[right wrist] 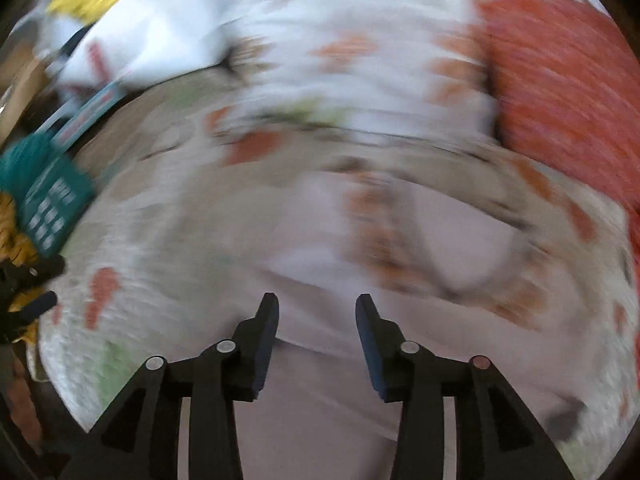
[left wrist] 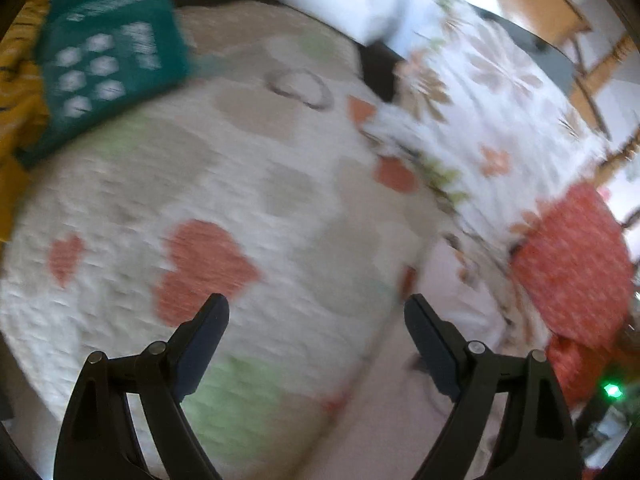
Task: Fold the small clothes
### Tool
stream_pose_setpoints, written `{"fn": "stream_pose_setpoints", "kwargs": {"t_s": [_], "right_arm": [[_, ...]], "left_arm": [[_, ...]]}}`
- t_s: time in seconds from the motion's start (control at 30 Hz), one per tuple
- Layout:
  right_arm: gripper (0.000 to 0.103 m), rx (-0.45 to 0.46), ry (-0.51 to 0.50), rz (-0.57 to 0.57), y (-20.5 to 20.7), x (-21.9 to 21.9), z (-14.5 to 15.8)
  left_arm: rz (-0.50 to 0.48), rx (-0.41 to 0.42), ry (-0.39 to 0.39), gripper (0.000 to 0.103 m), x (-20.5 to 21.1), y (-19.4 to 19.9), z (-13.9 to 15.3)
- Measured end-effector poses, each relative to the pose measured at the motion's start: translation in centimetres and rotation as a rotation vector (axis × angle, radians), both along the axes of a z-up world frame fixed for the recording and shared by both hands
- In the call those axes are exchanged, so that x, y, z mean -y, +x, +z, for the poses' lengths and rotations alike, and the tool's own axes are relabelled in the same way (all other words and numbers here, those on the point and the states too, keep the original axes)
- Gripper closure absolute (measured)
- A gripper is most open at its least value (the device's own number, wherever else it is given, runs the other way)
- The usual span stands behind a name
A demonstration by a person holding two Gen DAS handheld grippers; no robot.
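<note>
A pale pink garment [right wrist: 320,248] with an orange-patterned trim lies spread on a white heart-print blanket [left wrist: 200,200]; its edge also shows in the left wrist view [left wrist: 400,420]. My right gripper [right wrist: 316,300] hovers over the pink garment with its jaws partly apart and nothing between them. My left gripper [left wrist: 316,304] is wide open above the blanket, just left of the pink garment, and holds nothing. Both views are blurred by motion.
A teal printed garment [left wrist: 108,68] and a yellow one [left wrist: 20,92] lie at the blanket's far left. A white floral cloth [left wrist: 488,112] and a red patterned cloth [left wrist: 576,264] lie to the right. Wooden chair legs [left wrist: 592,72] stand beyond.
</note>
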State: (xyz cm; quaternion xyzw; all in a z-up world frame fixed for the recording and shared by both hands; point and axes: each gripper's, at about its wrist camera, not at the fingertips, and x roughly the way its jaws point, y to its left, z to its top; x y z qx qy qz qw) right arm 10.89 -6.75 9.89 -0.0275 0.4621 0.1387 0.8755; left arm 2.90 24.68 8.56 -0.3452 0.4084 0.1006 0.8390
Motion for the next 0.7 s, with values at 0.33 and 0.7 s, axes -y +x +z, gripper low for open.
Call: {"fn": "stream_pose_setpoints", "kwargs": {"t_s": [0.33,0.7], "right_arm": [[0.051,-0.029,0.149,-0.236,-3.5,17.8,-3.8],[0.049,0.003,0.155,-0.165,-2.6,19.2,-3.6]], "left_arm": [[-0.31,-0.029,0.173,0.014,12.4,6.9,-1.9],[-0.378,-0.18,0.038,0.015,15.4,8.2,-7.4]]}}
